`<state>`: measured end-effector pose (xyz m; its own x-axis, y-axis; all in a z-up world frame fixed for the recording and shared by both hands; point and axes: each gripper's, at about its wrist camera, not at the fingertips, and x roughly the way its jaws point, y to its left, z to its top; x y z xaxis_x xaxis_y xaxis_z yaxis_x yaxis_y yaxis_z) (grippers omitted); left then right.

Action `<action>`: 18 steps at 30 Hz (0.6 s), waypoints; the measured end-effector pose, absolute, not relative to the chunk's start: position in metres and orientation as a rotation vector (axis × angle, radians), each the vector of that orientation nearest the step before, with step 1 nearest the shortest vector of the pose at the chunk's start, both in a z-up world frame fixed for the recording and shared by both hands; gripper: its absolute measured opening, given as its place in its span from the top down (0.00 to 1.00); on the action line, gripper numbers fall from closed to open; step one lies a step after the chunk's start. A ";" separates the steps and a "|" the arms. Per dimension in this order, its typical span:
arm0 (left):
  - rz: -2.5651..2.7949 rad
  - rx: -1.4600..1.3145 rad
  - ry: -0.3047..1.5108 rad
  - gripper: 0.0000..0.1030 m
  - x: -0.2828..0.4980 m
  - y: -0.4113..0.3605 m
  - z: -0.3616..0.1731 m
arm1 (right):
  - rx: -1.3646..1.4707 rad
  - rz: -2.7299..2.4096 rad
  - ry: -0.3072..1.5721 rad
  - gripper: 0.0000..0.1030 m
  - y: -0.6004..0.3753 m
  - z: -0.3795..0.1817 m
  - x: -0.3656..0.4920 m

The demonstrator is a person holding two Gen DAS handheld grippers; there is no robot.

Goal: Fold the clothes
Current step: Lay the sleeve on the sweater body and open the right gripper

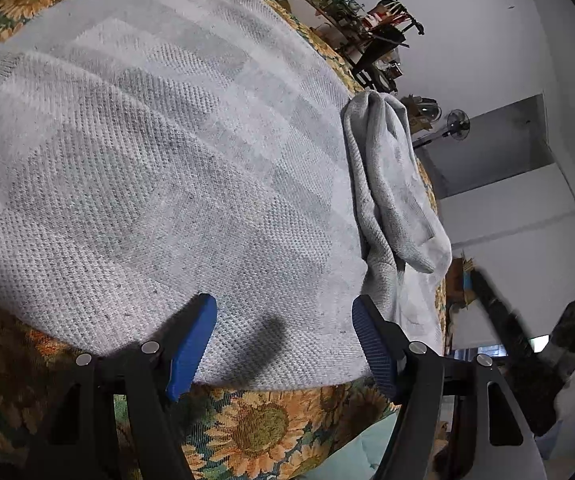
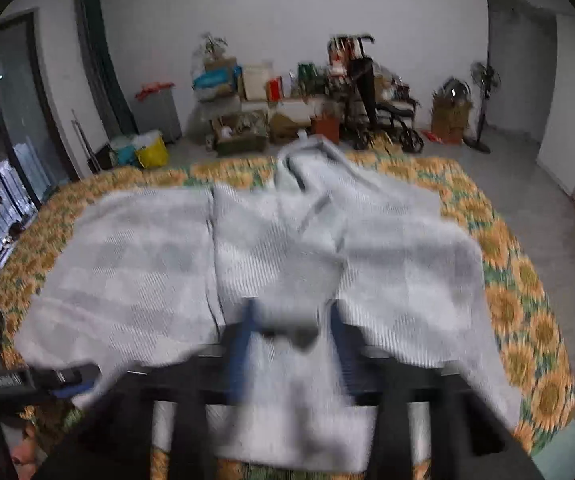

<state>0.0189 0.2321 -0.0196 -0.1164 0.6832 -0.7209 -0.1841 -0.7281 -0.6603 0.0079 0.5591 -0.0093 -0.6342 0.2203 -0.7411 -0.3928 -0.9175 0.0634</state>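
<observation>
From the left wrist, a grey knit sweater (image 1: 159,168) was seen spread on a sunflower-print cover (image 1: 255,424), 1 sleeve (image 1: 391,184) bunched at its right; the left gripper (image 1: 283,320) was held released above the hem. From the right wrist, blurred, fabric lay between the right gripper (image 2: 293,320) fingers; whether it was clenched could not be told.

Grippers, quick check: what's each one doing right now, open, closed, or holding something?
Left gripper: open, nothing between the pads, above the grey sweater.
Right gripper: too blurred to tell; sweater cloth lies between its fingers.
</observation>
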 end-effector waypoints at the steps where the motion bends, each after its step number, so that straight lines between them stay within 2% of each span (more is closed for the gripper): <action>1: 1.898 -1.566 -0.553 0.31 0.019 0.232 -0.020 | -1.154 2.531 0.330 0.53 0.557 -0.022 0.011; 6: 1.900 -1.534 -0.511 0.31 0.023 0.234 -0.020 | -1.333 2.421 0.463 0.52 0.554 -0.083 0.028; 8: 1.905 -1.516 -0.503 0.31 0.025 0.234 -0.020 | -1.283 2.444 0.400 0.50 0.545 -0.083 0.035; 10: 1.905 -1.503 -0.499 0.31 0.026 0.234 -0.021 | -1.296 2.439 0.377 0.42 0.541 -0.083 0.033; 15: 1.901 -1.458 -0.464 0.31 0.028 0.232 -0.021 | -1.283 2.449 0.323 0.31 0.529 -0.088 0.031; 18: 1.921 -1.410 -0.390 0.31 0.034 0.235 -0.020 | -1.254 2.451 0.268 0.30 0.523 -0.093 0.032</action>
